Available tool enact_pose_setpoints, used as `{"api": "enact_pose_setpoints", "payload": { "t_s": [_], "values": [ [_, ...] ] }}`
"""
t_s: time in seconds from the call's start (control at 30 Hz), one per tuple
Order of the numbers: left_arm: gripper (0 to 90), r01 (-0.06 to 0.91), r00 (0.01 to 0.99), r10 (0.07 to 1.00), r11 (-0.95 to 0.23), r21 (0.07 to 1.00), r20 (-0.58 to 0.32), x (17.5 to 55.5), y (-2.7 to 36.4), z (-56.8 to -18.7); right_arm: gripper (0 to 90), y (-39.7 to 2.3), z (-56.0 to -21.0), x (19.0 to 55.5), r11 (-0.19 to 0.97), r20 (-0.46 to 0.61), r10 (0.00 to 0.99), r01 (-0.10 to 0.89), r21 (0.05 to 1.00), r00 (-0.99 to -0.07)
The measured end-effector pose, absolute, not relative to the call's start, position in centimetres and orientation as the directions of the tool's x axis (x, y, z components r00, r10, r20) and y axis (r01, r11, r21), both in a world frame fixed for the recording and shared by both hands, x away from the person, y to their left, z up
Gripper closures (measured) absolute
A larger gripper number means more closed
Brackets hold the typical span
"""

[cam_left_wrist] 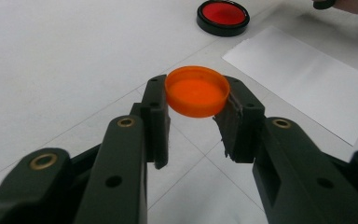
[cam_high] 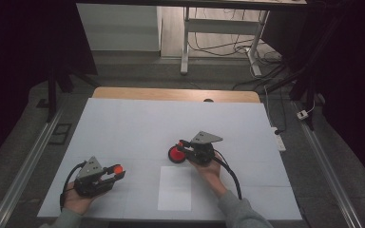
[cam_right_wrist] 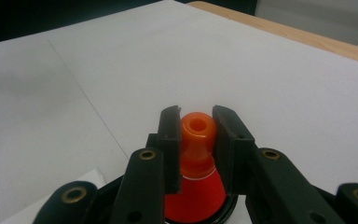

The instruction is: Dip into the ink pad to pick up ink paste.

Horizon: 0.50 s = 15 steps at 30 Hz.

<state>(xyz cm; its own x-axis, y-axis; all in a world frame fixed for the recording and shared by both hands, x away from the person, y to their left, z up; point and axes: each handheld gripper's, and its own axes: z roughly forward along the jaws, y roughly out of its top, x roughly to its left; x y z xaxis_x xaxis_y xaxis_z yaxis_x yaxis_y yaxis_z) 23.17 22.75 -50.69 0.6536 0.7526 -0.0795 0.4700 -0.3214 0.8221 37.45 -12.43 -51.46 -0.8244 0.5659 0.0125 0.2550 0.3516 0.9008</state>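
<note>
Dim room, floor w/ trailing cables and a white desk frame beyond; work surface was a white sheet-covered table [cam_high: 138, 123] w/ a wooden edge at the far side.

Item 1: left gripper [cam_high: 115, 172], near-left part of table, held in person's left hand [cam_high: 78, 199]. Jaws clamped on a round orange plastic cap [cam_left_wrist: 197, 91], pads pressing its rim from both sides, hollow side facing up. Cap was lifted clear of the table, well apart from item 3.

Item 2: right gripper [cam_high: 182, 145], mid-table, in person's right hand [cam_high: 209, 171]. Jaws closed on item 3's orange neck.

Item 3: red cone-shaped plastic stamp w/ orange knob handle [cam_right_wrist: 196, 140]. Knob sat squeezed between the right gripper's pads; its red body widened downward into item 4. Upright, approx.

Item 4: round black-rimmed red ink pad [cam_left_wrist: 223, 16], on table just left of the right gripper in the high view. Stamp base appeared to rest on or in it; exact contact couldn't be told.

Item 5: blank white paper sheet [cam_high: 175, 187], flat on table, near edge, between the two hands. No mark visible on it.

Status (judged): cap off and held aside = done. Stamp at the pad = inking step prob. in hand. Left to do: lift stamp, press on paper, then likely recap. Roughly the middle of the job; paper unmarked as far as resolution allowed.
</note>
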Motion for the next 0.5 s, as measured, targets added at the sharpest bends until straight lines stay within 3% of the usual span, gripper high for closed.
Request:
{"api": "enact_pose_setpoints", "payload": {
  "t_s": [0.5],
  "values": [
    [65.1,0.472,0.653,0.753,-0.323,0.820,-0.079,23.18,22.84,-50.77,72.8,-11.63,-52.49,37.43,0.422,-0.020,0.551,0.257,0.869,-0.834]
  ]
}}
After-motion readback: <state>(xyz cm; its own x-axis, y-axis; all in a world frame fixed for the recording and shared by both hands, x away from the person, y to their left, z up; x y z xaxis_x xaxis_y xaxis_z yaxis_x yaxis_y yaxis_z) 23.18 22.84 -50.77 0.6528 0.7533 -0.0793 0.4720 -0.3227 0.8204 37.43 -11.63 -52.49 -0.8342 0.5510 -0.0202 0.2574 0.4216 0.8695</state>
